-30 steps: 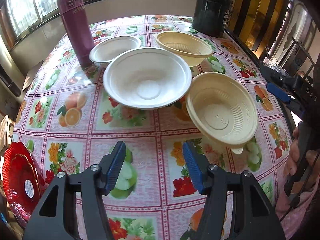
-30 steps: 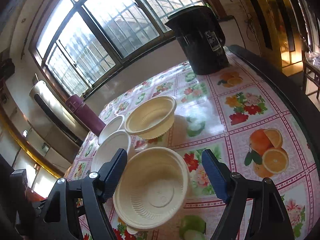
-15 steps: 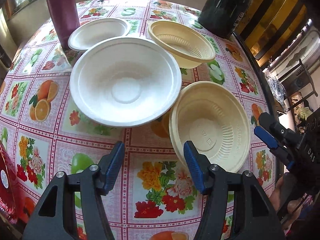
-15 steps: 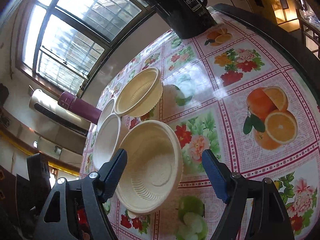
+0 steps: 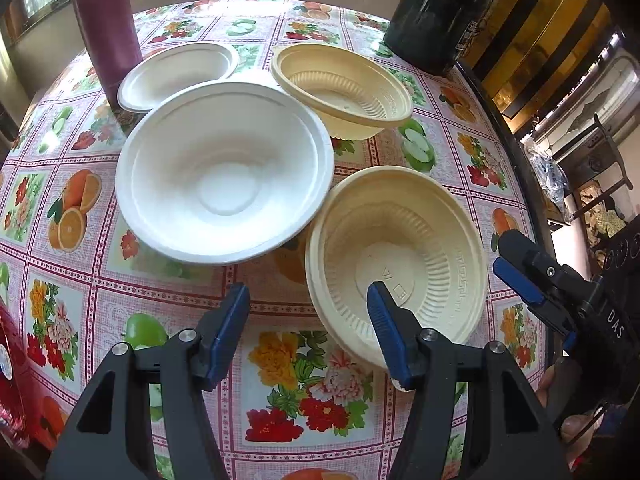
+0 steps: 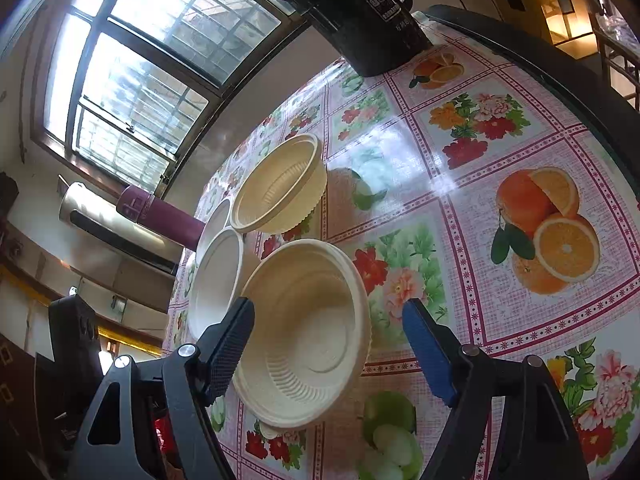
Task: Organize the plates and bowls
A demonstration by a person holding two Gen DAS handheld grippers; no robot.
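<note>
1. Near cream bowl (image 5: 396,264) sits on the table (image 5: 280,364), just ahead of the left gripper (image 5: 308,320); its right finger overlaps the bowl's rim in view, contact not clear. Jaws partly spread, empty.
2. Right gripper (image 6: 328,336) frames the same bowl; jaws wide, holding nothing.
3. Large white bowl (image 5: 224,172) ahead-left, touching the cream bowl's rim.
4. Far cream bowl (image 5: 340,88) and small white bowl (image 5: 176,74) beyond.
5. Bare cloth under the left jaws; table edge close on the right.

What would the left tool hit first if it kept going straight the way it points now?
Probably the tablecloth just beside the near cream bowl. The left tool is open, and its right-hand finger overlaps that bowl's rim in the picture, so it might clip it; depth is unclear.
</note>
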